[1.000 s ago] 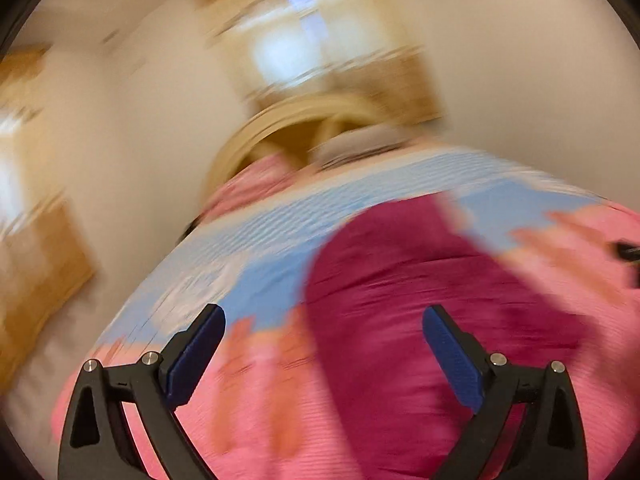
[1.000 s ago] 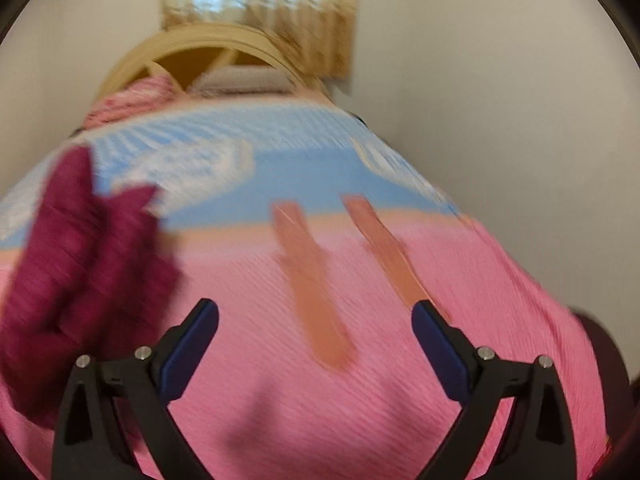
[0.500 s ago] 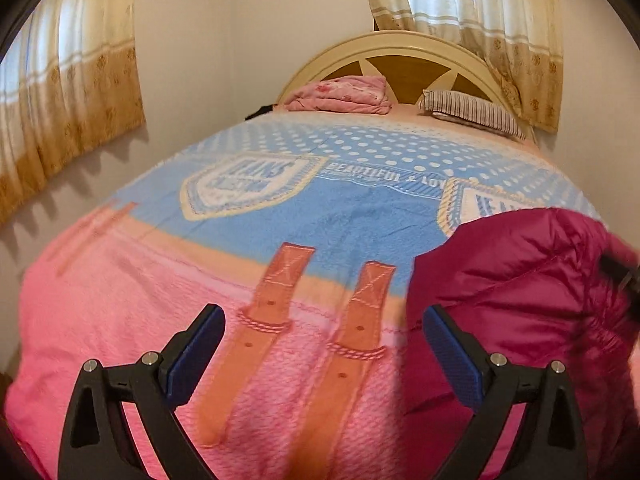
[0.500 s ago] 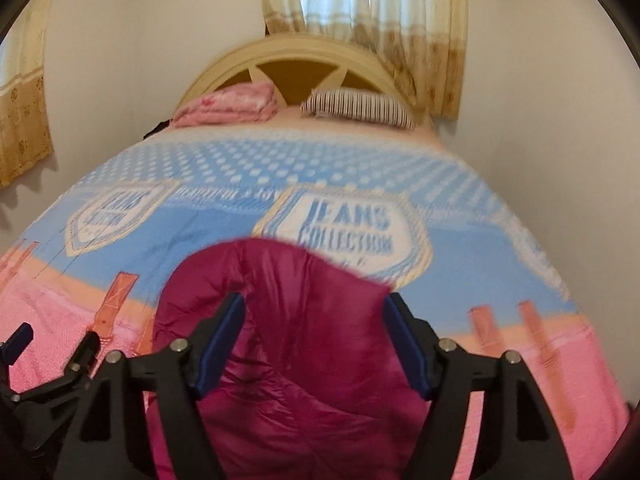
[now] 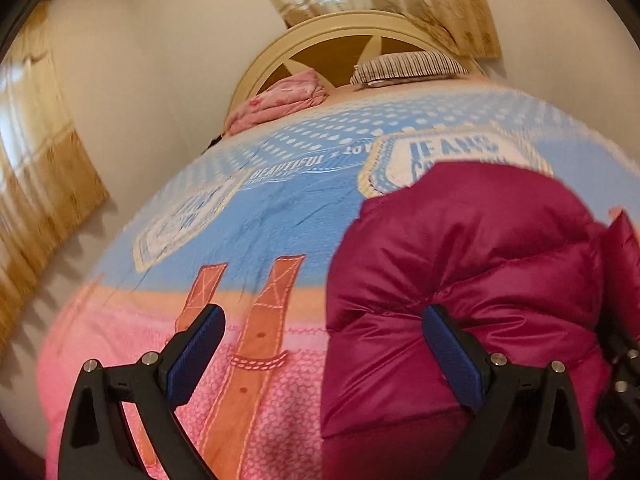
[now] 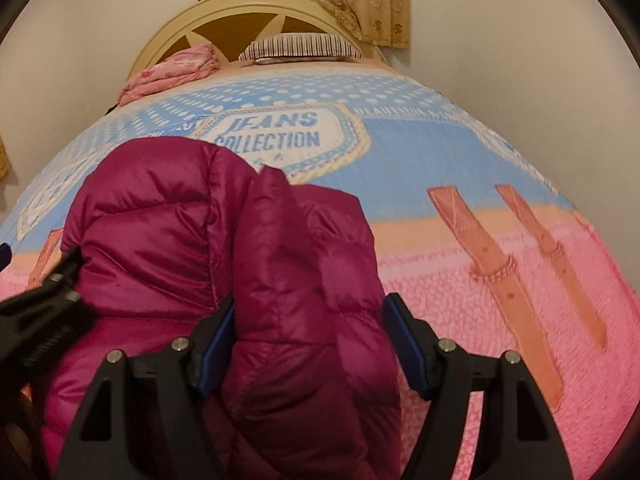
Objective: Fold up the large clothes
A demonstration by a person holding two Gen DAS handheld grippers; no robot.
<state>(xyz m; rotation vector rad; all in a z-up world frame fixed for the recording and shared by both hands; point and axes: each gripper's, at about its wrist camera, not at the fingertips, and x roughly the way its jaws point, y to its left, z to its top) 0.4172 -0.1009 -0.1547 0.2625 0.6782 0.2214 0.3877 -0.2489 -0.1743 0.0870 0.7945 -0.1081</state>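
Jacket (image 6: pixel 224 264) fold sits between the right gripper's (image 6: pixel 308 344) half-open jaws and may slip; left gripper (image 5: pixel 324 356) gapes empty.

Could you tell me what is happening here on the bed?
A person with handheld tongs is folding a magenta puffer jacket lying on a bed with a pink and blue "Jeans Collection" blanket. The right tongs straddle a puffy fold of the jacket, pads beside it but not visibly clamped. The left tongs are wide open at the jacket's left edge, holding nothing. A striped pillow sits by the headboard.
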